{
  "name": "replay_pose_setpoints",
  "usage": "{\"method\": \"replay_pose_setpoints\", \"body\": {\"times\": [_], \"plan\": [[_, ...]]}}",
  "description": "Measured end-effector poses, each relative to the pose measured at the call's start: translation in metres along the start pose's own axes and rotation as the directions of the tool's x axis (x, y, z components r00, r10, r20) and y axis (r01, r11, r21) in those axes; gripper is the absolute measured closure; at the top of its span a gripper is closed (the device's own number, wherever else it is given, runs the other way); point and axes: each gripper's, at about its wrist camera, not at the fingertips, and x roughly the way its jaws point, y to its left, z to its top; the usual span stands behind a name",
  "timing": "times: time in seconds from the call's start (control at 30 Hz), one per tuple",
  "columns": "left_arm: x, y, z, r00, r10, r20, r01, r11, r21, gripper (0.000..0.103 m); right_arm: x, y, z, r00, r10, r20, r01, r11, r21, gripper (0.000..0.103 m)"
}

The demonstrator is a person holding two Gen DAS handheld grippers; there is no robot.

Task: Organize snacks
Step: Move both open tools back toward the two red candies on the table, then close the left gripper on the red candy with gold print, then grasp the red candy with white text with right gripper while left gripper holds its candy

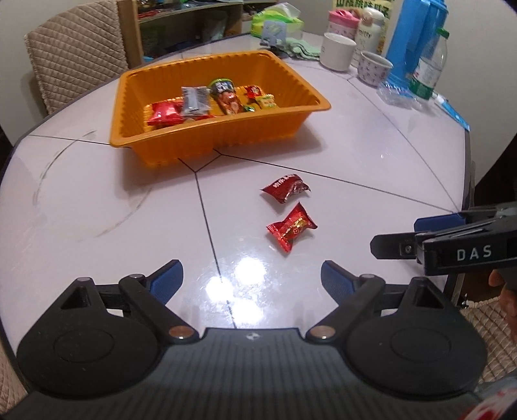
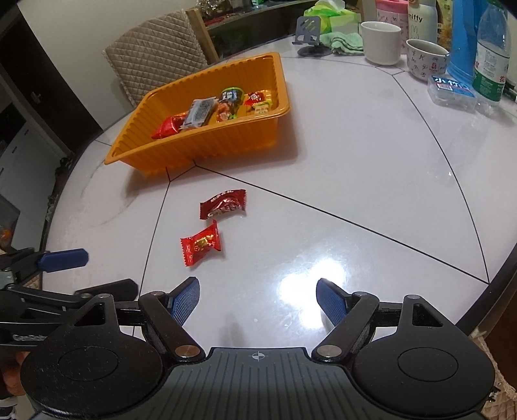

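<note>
The left gripper point(image 1: 252, 281) has its blue-padded fingers point(image 1: 168, 279) spread wide with nothing between them, poised above the glossy white table point(image 1: 355, 155). The right gripper point(image 2: 258, 302) is likewise released, its fingers point(image 2: 185, 300) apart and empty over the bright glare on the tabletop. Each gripper shows at the edge of the other's view: the right one enters from the right in the left wrist view, the left one from the left in the right wrist view.

Just ahead of both pairs of fingers lie two loose snacks on the bare table. The nearer is a bright red wrapped candy point(image 1: 290, 227) with crimped ends; just beyond it, close but apart, is a dark red wrapped candy point(image 1: 286, 187) with white print. Black seam lines cross the tabletop around them.

Farther on stands an orange plastic tray point(image 1: 290, 84) with ribbed walls, sitting over the point where the seams meet. Inside it are a red packet point(image 1: 164, 113), a grey packet point(image 1: 194, 100), a colourful long snack pack point(image 1: 227, 97) and a few small wrapped sweets point(image 1: 261, 97).

At the far edge of the table are a white mug point(image 1: 336, 51), a patterned cup point(image 1: 373, 68), a clear water bottle point(image 1: 429, 68), a tall blue container point(image 1: 416, 35), a green cloth point(image 1: 300, 48) and a phone stand point(image 2: 308, 29). A quilted chair back point(image 1: 77, 55) stands behind the table.
</note>
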Motion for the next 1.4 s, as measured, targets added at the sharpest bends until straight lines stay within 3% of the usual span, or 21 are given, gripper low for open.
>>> {"method": "replay_pose_setpoints", "body": {"times": [0.4, 0.67, 0.8, 0.87, 1.03, 1.2, 1.4], "plan": [[0.04, -0.012, 0.02, 0.997, -0.072, -0.007, 0.072, 0.992, 0.105, 0.023, 0.008, -0.016, 0.009, 1.0, -0.007, -0.009, 0.007, 1.0, 0.021, 0.024], [0.07, -0.018, 0.028, 0.994, -0.1, -0.043, 0.105, 0.982, 0.154, 0.042, 0.009, -0.026, 0.011, 1.0, -0.019, -0.01, 0.02, 0.998, 0.054, 0.024], [0.078, -0.02, 0.029, 0.994, -0.097, -0.053, 0.104, 0.98, 0.171, 0.045, 0.009, -0.03, 0.012, 1.0, -0.024, -0.011, 0.024, 0.997, 0.072, 0.024], [0.08, -0.021, 0.03, 0.993, -0.099, -0.059, 0.108, 0.978, 0.178, 0.053, 0.009, -0.032, 0.012, 1.0, -0.025, -0.012, 0.026, 0.997, 0.077, 0.024], [0.083, -0.022, 0.033, 0.994, -0.09, -0.059, 0.1, 0.977, 0.187, 0.058, 0.011, -0.031, 0.013, 1.0, -0.027, -0.014, 0.028, 0.996, 0.08, 0.024], [0.083, -0.023, 0.036, 0.994, -0.094, -0.06, 0.104, 0.977, 0.187, 0.081, 0.012, -0.029, 0.014, 1.0, -0.02, -0.016, 0.022, 0.997, 0.072, 0.024], [0.081, -0.02, 0.036, 0.995, -0.08, -0.057, 0.089, 0.981, 0.17, 0.082, 0.014, -0.027, 0.015, 1.0, -0.014, -0.016, 0.015, 0.998, 0.065, 0.024]]}}
